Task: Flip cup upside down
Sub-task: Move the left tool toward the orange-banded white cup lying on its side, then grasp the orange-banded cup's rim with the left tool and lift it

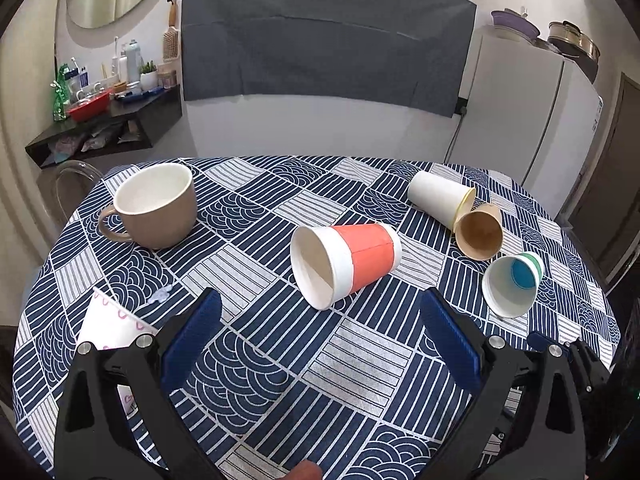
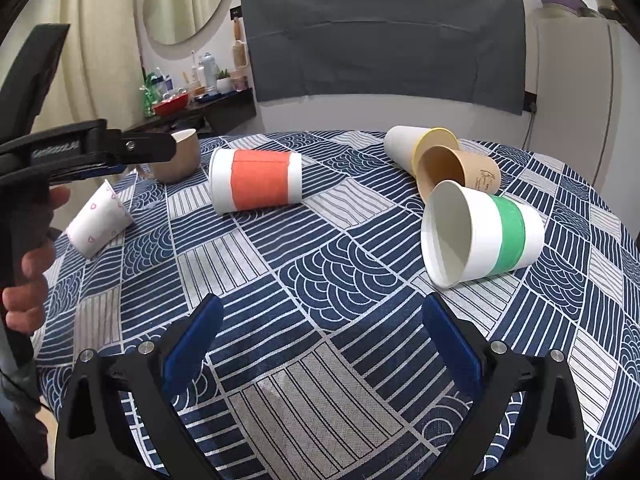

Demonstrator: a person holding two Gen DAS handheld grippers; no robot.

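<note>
A white paper cup with an orange band (image 1: 348, 264) lies on its side mid-table, mouth toward my left gripper (image 1: 320, 308), which is open and empty just short of it. It also shows in the right wrist view (image 2: 256, 186). A white cup with a green band (image 2: 484, 234) lies on its side ahead and right of my open, empty right gripper (image 2: 320, 312); it shows in the left wrist view (image 1: 514, 282) too. A beige mug (image 1: 156, 206) stands upright at far left.
A white cup with a yellow rim (image 1: 442, 198) and a brown paper cup (image 1: 480, 230) lie touching at far right. A heart-print cup (image 1: 112, 326) lies by my left finger. The round table (image 1: 280, 360) has a blue patterned cloth. The left gripper's body (image 2: 88, 148) shows in the right view.
</note>
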